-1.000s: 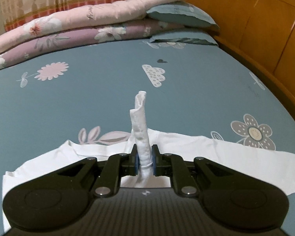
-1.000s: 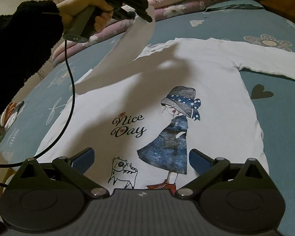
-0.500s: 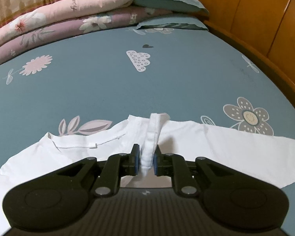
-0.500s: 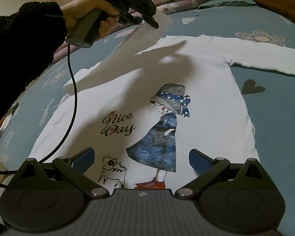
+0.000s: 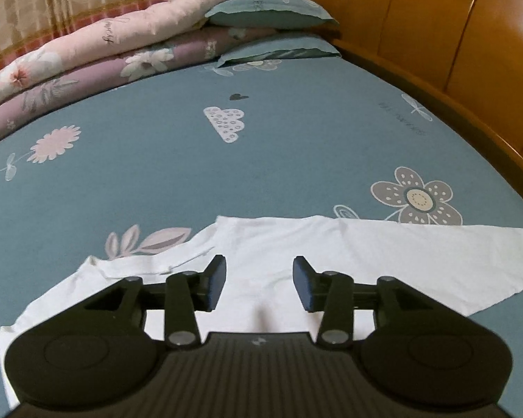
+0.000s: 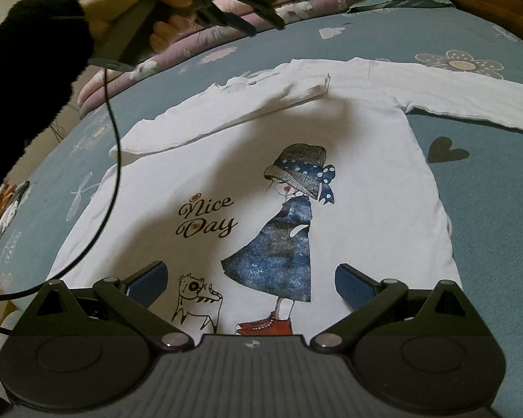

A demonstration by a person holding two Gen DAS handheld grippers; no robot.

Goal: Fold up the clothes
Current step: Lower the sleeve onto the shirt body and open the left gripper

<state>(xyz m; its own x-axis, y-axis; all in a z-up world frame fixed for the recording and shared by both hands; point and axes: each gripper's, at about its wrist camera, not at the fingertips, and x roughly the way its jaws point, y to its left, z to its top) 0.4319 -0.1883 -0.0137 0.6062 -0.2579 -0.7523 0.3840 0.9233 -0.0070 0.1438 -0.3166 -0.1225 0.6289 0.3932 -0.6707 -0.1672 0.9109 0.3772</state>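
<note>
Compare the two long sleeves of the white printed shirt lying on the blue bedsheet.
The left sleeve lies folded in across the chest; the right sleeve stretches straight out over the bedsheet. The left sleeve's cuff ends near the collar; the right sleeve's cuff runs beyond the right wrist view. Both are plain white and lie flat.

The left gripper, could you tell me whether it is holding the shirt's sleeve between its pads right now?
No, the left gripper has nothing between its opening jaws, and the sleeve lies folded across the white shirt.

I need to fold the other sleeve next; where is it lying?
In the right wrist view, the unfolded sleeve stretches flat toward the upper right on the blue bedsheet, just above the dark heart print.
</note>
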